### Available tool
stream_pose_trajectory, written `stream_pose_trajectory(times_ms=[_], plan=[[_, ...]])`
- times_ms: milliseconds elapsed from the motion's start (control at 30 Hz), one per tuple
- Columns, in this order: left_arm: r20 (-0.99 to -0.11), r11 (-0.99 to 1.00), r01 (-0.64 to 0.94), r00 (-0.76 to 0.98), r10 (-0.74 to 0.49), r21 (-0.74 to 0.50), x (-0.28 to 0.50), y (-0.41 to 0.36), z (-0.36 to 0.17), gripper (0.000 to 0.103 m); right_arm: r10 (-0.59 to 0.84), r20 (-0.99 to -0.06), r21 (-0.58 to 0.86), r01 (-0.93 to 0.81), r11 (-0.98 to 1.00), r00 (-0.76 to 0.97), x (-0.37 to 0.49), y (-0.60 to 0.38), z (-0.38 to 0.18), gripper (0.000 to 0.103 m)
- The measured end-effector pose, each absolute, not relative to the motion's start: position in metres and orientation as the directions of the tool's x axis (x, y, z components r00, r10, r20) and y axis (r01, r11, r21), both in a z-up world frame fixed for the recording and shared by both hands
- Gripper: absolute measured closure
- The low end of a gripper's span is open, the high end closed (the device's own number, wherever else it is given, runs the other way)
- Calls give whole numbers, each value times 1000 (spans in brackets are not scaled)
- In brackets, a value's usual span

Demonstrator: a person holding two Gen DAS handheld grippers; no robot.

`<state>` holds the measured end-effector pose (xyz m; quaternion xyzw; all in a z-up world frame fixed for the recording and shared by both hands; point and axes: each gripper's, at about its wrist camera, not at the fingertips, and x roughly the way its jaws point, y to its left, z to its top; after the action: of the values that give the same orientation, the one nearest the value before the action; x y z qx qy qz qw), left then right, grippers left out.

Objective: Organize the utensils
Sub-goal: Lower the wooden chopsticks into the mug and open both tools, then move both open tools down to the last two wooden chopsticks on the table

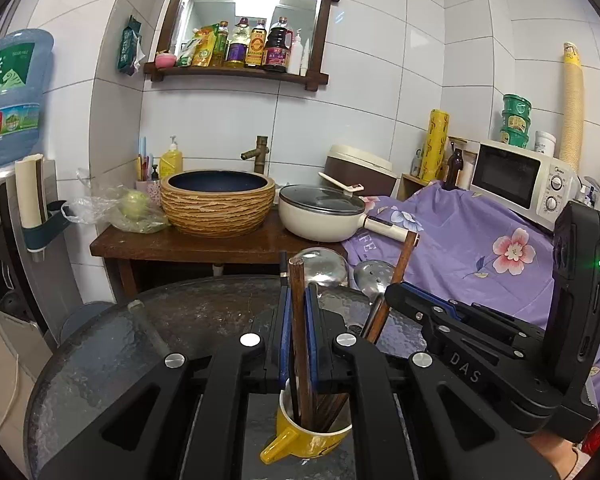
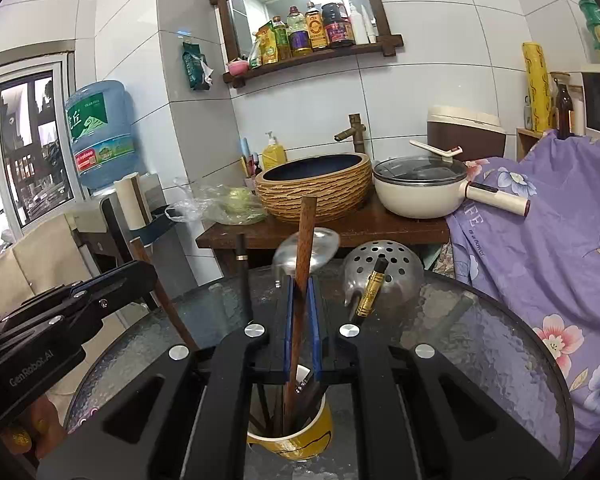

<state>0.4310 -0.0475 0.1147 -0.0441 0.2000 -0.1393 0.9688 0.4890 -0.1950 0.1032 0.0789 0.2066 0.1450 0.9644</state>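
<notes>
Both grippers stood over the yellow mug (image 1: 306, 438) on the round glass table (image 1: 112, 344), each clamped on a chopstick whose lower end reached down into the mug.

The left gripper (image 1: 298, 320) had its blue pads (image 1: 285, 332) pressed to either side of a brown wooden chopstick (image 1: 298, 312) — the stick stood nearly upright, its top poking out above the fingertips. A thin black chopstick rose just to the left of it, though whether the pads caught that one too I could not tell.

The right gripper (image 2: 301, 312) was likewise closed on a brown chopstick (image 2: 305, 248), which leaned slightly to the right and stood well clear above the fingers. In the left camera that same gripper (image 1: 396, 292) showed off to the right, pinching its stick (image 1: 400, 268) at a slant.

More chopsticks stood loose in the mug, dark and brown together. One black chopstick with a gold band (image 2: 370, 292) leaned out to the right, in front of a metal slotted ladle (image 2: 384, 268). A plain steel ladle (image 2: 320, 248) stood beside the slotted one, behind the held stick.

Beyond the table stood a wooden counter with a basin sink (image 1: 218, 204) and a cream lidded pan (image 1: 320, 212) — and to the right, a purple flowered cloth (image 1: 480, 248).
</notes>
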Motion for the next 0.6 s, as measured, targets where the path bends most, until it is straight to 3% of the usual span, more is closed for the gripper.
stream_pose_trajectory(times_ms=[100,233,267,333,367,500,600], plan=[[-399,953,259,866,-302,-159,433,-46,110,91,310,-391,189,-254,949,867,488,-192,100,95],[-380,955,243,878,-291,-169,426,-39,109,70,304,-408,197,-242,950,861,487,-196,97,94],[-375,953,244,879,-295,-178,424,-37,110,70,306,-410,205,-240,949,859,486,-198,95,92],[-362,954,240,886,-291,-181,417,-32,111,67,306,-410,220,-233,947,859,483,-203,93,73],[-357,955,237,889,-288,-181,412,-29,111,61,312,-405,232,-234,944,860,480,-207,91,57],[-361,949,235,884,-298,-208,396,-20,105,50,316,-397,260,-224,939,862,465,-217,87,56],[-399,948,211,869,-293,-238,385,-13,95,41,317,-442,289,-202,936,839,449,-222,75,56]])
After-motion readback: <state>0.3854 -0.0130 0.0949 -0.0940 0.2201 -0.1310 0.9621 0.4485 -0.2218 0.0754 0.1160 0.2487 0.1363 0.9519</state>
